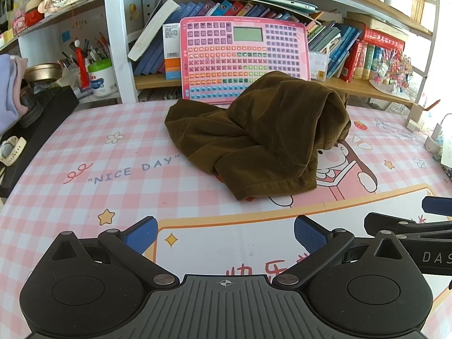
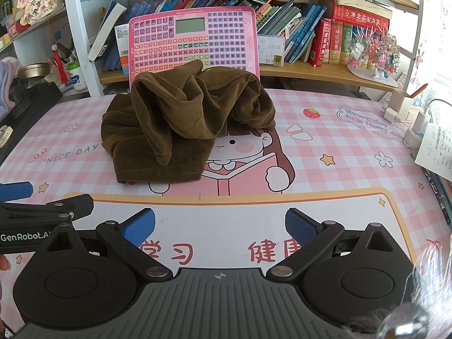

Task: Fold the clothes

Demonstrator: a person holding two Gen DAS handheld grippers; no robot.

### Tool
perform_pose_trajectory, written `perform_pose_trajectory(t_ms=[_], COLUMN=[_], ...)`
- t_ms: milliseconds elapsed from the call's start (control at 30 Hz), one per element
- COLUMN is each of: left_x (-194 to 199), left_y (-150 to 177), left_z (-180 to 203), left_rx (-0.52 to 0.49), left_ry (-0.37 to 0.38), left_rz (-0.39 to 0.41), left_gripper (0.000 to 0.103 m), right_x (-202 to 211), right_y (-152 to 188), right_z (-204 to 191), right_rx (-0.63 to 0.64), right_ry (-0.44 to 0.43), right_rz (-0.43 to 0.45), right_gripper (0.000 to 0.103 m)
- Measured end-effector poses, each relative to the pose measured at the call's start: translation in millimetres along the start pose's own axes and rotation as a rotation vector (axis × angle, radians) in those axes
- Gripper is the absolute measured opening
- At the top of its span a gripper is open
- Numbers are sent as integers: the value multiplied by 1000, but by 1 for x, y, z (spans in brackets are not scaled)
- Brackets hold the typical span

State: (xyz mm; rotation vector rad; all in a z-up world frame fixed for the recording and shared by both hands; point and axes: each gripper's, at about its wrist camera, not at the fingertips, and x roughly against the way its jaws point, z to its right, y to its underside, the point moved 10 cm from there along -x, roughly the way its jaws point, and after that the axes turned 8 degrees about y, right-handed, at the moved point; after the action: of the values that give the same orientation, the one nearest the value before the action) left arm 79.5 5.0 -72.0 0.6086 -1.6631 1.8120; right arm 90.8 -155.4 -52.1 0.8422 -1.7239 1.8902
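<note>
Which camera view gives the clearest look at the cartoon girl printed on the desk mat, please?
The right wrist view: the cartoon girl shows her face and book. In the left wrist view the brown garment covers most of her face.

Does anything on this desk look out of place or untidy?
Yes. The brown corduroy garment lies crumpled in a heap on the pink checked mat, not flat. Behind it, a white book leans askew on the shelf.

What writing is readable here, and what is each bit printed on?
"NICE DAY": pink checked desk mat, left of the brown garment.
"Every day is a lucky day": same mat, right side, last letters partly cut off.
"学习 健康": mat's near edge, between the right tongs.
"GenRobot.AI": left tongs, last letters clipped.
"DAS": right tongs, cut off.
Book spines, pink key board, paper note: too small.
</note>
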Motion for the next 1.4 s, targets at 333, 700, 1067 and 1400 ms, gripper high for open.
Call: perform_pose_trajectory(t_ms=[333,700,1067,1400], left_x=[-1,-6,-14,-70], left_y=[1,3,-35,-86], left_z=[0,1,37,62], left_rx=[0,4,-95,-211], left_ry=[-2,0,135,34], left_rz=[-6,-28,60,75], left_gripper=[103,103,101,5], right_x=[-1,-4,-13,-38], right_y=[1,2,-6,-1], right_z=[0,1,50,107], right_rx=[-2,-4,-280,-863], right_ry=[0,-4,-71,-295], right_rz=[-3,-18,-51,-197], right_gripper=[99,99,99,97])
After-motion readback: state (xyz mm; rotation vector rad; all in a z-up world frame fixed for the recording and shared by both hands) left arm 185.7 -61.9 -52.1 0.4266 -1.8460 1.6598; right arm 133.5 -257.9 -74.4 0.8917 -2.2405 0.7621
